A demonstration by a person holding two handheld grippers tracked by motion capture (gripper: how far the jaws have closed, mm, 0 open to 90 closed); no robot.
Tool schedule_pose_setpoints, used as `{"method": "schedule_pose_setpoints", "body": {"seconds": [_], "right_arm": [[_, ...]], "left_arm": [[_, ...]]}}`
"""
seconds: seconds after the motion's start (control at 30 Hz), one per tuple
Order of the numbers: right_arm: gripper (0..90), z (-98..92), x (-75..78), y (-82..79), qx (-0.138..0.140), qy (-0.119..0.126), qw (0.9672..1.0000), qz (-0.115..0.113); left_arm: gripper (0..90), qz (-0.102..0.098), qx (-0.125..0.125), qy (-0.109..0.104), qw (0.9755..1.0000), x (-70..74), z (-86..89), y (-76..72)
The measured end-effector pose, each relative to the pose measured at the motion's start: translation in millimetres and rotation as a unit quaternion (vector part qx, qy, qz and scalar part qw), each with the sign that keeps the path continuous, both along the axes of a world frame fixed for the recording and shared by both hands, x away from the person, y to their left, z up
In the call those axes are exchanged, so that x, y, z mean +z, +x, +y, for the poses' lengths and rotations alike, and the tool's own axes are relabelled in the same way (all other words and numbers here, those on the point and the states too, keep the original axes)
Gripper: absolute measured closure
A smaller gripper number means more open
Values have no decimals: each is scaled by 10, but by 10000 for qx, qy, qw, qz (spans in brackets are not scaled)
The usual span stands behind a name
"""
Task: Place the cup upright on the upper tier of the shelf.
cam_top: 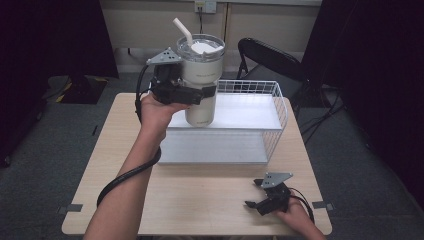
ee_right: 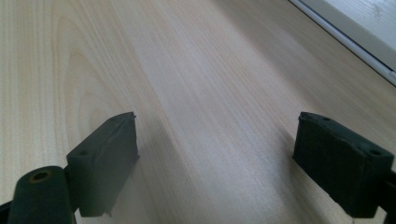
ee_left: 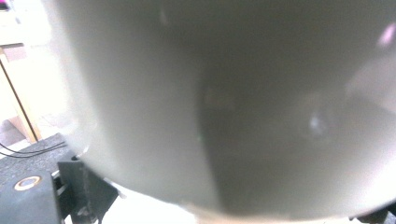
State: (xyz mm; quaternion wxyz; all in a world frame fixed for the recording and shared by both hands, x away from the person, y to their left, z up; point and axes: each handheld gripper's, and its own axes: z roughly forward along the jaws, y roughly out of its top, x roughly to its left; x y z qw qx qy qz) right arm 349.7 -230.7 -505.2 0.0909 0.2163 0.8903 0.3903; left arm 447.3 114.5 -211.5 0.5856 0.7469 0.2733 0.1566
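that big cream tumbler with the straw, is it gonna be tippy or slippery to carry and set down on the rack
Probably tippy: the tumbler is tall, wider at its lidded top than at its narrow base, so set it down square on the wire rack. Its smooth glossy wall looks slippery; the left gripper clamps it mid-body, which seems sensible. It looks rigid; weight cannot be judged, as its contents are hidden.

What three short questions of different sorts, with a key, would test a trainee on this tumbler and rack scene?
1. True or false: the left gripper is shut on the tumbler.
2. Which part sticks up from the tumbler's lid: A handle, B straw, C spoon?
3. Fill in: the right gripper is ___, with bare table between its fingers.

Key
1. True; its fingers clamp the tumbler's side, above the wire rack.
2. B.
3. Open.
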Motion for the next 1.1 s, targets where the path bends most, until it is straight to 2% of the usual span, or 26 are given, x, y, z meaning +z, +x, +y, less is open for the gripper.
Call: {"method": "schedule_pose_setpoints", "body": {"seconds": [0.63, 1.1], "right_arm": [[131, -3, 0, -1, 10, -1, 10000, -2], [131, -3, 0, -2, 10, -1, 10000, -2]], "left_arm": [[98, -69, 193, -8, 9998, -40, -25, 144], [98, -59, 233, -17, 9997, -106, -90, 249]]}}
